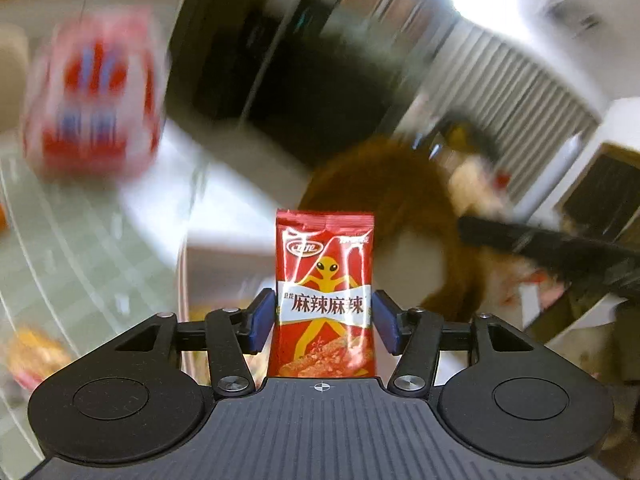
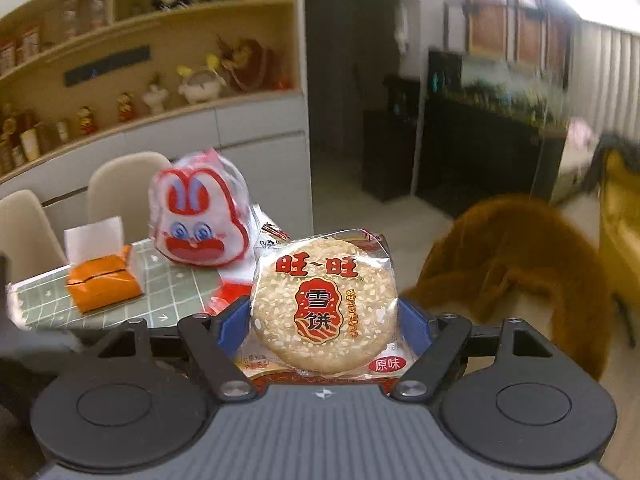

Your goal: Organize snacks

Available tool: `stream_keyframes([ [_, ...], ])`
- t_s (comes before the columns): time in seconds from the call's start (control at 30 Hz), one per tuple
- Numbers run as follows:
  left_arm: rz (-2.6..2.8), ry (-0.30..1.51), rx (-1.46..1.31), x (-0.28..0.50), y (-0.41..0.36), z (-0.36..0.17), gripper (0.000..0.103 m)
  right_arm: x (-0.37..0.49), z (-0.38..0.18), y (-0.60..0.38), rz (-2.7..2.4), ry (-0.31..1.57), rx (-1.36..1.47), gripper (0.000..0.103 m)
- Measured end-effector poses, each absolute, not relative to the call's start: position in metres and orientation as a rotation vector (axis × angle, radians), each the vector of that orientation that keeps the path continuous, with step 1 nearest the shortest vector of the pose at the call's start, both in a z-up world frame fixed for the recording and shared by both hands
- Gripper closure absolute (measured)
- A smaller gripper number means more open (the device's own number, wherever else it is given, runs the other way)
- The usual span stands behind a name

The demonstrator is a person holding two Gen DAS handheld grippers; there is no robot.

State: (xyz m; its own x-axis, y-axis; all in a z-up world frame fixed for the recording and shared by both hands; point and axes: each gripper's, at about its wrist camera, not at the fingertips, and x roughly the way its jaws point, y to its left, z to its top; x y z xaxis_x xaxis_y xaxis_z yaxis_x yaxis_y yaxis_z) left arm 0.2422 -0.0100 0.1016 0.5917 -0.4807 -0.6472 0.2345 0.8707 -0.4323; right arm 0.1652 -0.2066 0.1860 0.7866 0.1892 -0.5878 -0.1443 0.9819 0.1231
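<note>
Left gripper (image 1: 323, 322): blue fingers (image 1: 261, 322) pinching red spicy snack packet (image 1: 325, 292), upright, lifted clear of the worktop (image 1: 80, 240). Left wrist view otherwise blurred.

Right wrist view, placed relative to rabbit-face bag (image 2: 196, 216):
- Orange tissue pack (image 2: 102, 284), left of and nearer than bag, on green grid worktop (image 2: 168, 300).
- Rabbit-face bag, upright at worktop's far right part.
- Right gripper (image 2: 325, 320), right of and nearer than bag: blue fingers (image 2: 234, 326) pinching rice cracker packet (image 2: 326, 304), face to camera, held off worktop.
- Brown fur coat (image 2: 508, 264), far right of bag, draped over something hidden beneath.
</note>
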Motion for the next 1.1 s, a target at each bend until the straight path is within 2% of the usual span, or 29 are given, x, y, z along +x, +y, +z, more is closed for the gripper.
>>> stream_keyframes([
  [0.07, -0.381, 0.882, -0.344, 0.250, -0.002, 0.076, 0.050, 0.191, 0.154, -0.204, 0.179, 0.740, 0.116, 0.021],
  [0.2, -0.343, 0.831, -0.459, 0.227, 0.043, 0.073, 0.050, 0.219, 0.108, -0.200, 0.139, 0.883, 0.150, 0.021],
  [0.37, -0.151, 0.804, -0.355, 0.188, 0.100, 0.072, 0.050, 0.222, 0.098, -0.176, 0.124, 0.896, 0.076, 0.021],
  [0.63, 0.103, 0.794, -0.365, 0.130, 0.189, 0.061, 0.050, 0.213, 0.097, -0.068, 0.377, 0.924, 0.018, 0.018],
  [0.9, 0.218, 0.827, -0.411, 0.100, 0.239, 0.041, 0.050, 0.227, 0.060, 0.044, 0.491, 0.985, -0.022, 0.018],
  [1.1, 0.225, 0.867, -0.419, 0.105, 0.248, 0.024, 0.050, 0.256, 0.036, 0.071, 0.465, 1.050, 0.030, 0.018],
])
